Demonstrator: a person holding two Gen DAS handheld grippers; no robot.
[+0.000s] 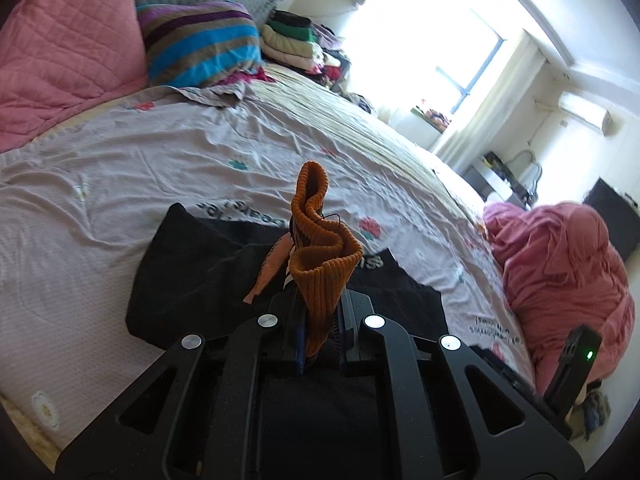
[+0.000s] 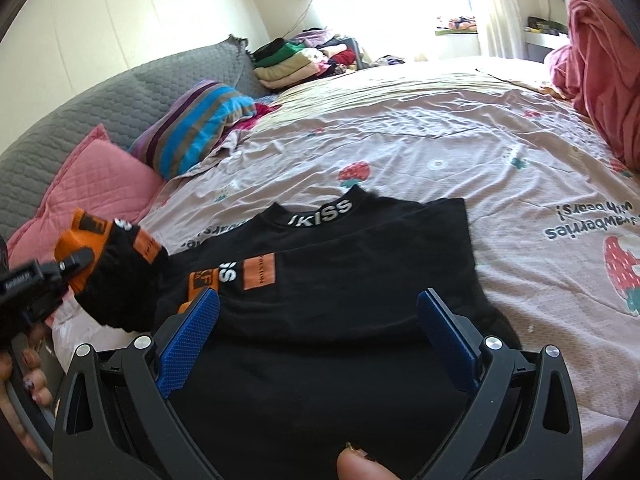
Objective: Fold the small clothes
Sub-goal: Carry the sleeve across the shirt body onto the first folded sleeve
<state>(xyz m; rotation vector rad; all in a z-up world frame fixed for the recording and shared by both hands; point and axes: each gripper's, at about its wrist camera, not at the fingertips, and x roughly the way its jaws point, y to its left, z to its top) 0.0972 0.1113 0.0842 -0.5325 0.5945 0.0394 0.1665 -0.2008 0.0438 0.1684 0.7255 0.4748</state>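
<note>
The left gripper (image 1: 320, 316) has its fingers clamped on the orange cuff (image 1: 320, 256) of a black top (image 2: 340, 280). The right gripper (image 2: 318, 336) holds its blue fingers (image 2: 188, 336) wide apart above the top, which lies on the bed (image 2: 440, 140).

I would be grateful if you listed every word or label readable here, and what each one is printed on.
"KISS": white letters on the collar of the black top.
"strawberries with bears!": printed on the bedsheet, seen upside down at its right side.
Orange patch on the black top: its print is too small to read.
Orange cuff clamped in the left gripper: no readable text.
</note>
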